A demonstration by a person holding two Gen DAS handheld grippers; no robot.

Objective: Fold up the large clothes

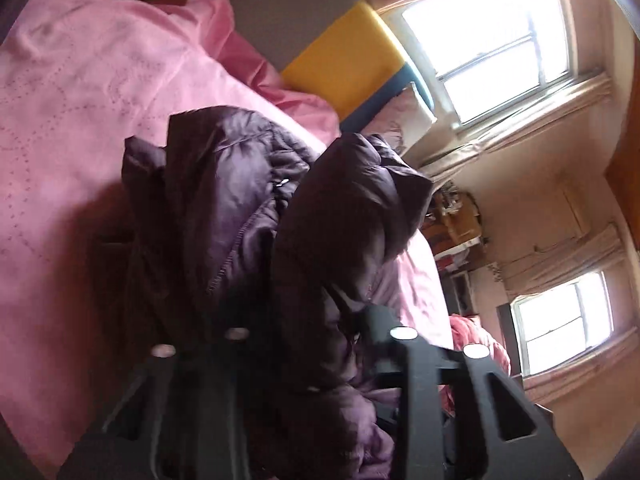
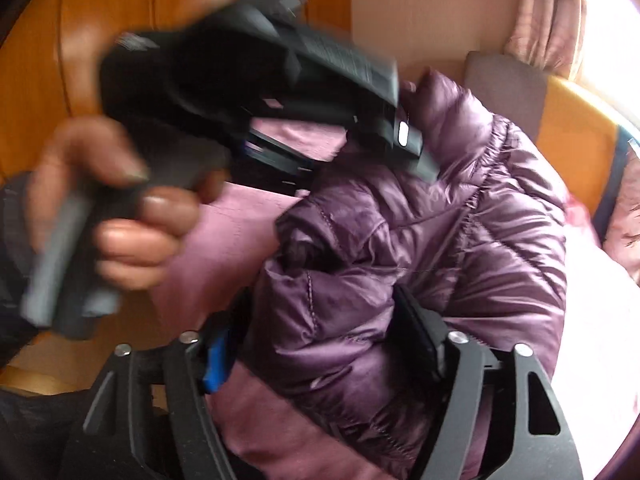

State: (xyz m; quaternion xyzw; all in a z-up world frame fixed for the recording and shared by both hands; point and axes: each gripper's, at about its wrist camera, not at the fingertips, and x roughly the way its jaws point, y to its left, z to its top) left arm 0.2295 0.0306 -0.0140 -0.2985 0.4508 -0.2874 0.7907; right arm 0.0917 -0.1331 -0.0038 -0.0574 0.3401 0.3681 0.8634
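Observation:
A shiny purple puffer jacket (image 1: pixel 240 184) lies bunched on a pink bedspread (image 1: pixel 80 120). In the left wrist view its fabric fills the gap between the fingers of my left gripper (image 1: pixel 288 320) and hides their tips. The right wrist view shows that left gripper (image 2: pixel 412 140), blurred and held by a hand (image 2: pixel 132 216), pinching the jacket (image 2: pixel 480 220) at its upper edge. My right gripper (image 2: pixel 320 320) stands wide open low on the jacket, with a padded fold between its pads and no squeeze showing.
A yellow padded headboard panel (image 1: pixel 344 60) and a pillow (image 1: pixel 412 116) sit at the bed's far end. Two bright windows (image 1: pixel 500 40) and a cluttered shelf (image 1: pixel 452 232) are beyond. Wooden panelling (image 2: pixel 120 20) stands behind the hand.

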